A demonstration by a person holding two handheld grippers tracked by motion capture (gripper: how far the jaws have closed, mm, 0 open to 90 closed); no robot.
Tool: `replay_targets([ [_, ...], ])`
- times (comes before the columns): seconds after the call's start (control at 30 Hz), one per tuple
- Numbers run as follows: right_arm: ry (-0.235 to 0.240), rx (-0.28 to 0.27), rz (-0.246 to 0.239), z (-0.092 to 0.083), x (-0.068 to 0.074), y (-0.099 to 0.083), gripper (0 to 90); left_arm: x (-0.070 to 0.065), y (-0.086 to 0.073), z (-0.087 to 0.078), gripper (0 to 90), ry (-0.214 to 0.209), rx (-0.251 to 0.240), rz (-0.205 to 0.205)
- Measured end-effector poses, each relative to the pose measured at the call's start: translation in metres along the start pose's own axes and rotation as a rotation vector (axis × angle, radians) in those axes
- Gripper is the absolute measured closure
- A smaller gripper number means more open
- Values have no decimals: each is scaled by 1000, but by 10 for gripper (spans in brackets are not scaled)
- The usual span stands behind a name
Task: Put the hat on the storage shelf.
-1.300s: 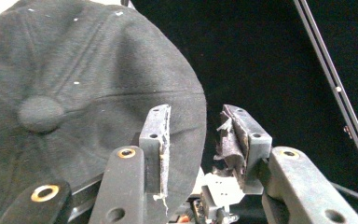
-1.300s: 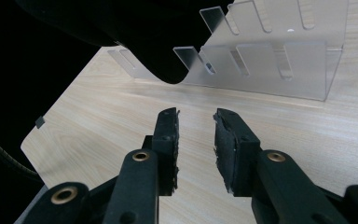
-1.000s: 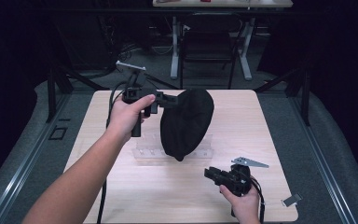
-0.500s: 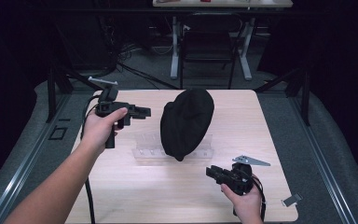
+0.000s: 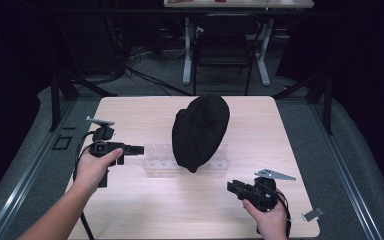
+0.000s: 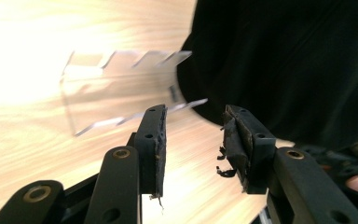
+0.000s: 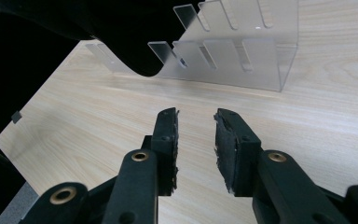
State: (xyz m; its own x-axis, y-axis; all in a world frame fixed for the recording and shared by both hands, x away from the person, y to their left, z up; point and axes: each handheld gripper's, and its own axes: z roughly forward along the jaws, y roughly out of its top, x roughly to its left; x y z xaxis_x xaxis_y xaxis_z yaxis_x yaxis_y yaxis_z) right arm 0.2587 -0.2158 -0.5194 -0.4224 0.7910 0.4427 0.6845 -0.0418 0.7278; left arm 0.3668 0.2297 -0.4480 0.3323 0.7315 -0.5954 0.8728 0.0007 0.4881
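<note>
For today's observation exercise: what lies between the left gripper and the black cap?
In the high view, bare tabletop and the clear rack's left end separate the left gripper from the cap.

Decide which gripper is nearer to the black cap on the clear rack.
Left, narrowly. The left gripper sits level with the black cap, off its left side; the right gripper lies below and right of the cap's lower tip. Neither touches it.

hat [image 5: 201, 131]: draped on the rack [image 5: 156, 159], mid-table | left gripper [image 5: 136, 149]: held left of the rack, apart | right gripper [image 5: 233, 187]: held before the rack, toward its right end
</note>
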Motion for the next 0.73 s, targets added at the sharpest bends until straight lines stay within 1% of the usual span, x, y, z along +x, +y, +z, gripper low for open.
replay_targets([
  [0.03, -2, -3, 4, 0, 0, -1, 691, 2, -4, 0, 592, 6, 0, 2],
  [0.1, -6, -1, 6, -2, -2, -1, 690, 7, -12, 1, 590, 30, -1, 32],
  [0.17, -8, -4, 10, -3, -4, -2, 690, 10, -19, 1, 590, 48, -4, 48],
  [0.2, -6, -7, 15, -3, -5, -3, 690, 12, -22, 2, 591, 48, -4, 50],
  [0.23, -19, -2, 11, -4, -6, -3, 690, 14, -25, 2, 593, 44, -10, 50],
  [0.27, -13, -8, 18, -4, -6, -3, 690, 14, -25, 2, 596, 44, -10, 50],
  [0.3, -7, -13, 20, -4, -7, -4, 690, 17, -31, 2, 598, 55, -17, 56],
  [0.43, -12, -13, 21, -4, -8, -5, 690, 21, -41, 4, 611, 110, -18, 89],
  [0.53, -17, -22, 20, -5, -9, -6, 688, 23, -51, 3, 607, 134, -41, 108],
  [0.57, -26, -20, 18, -6, -10, -6, 686, 24, -55, 3, 602, 141, -47, 117],
  [0.63, -27, -26, 14, -7, -11, -7, 680, 27, -62, 4, 594, 155, -58, 123],
  [0.67, -29, -31, 19, -7, -12, -7, 676, 28, -66, 4, 591, 169, -71, 127],
  [0.73, -29, -32, 25, -8, -13, -8, 663, 31, -70, 4, 589, 177, -85, 131],
])
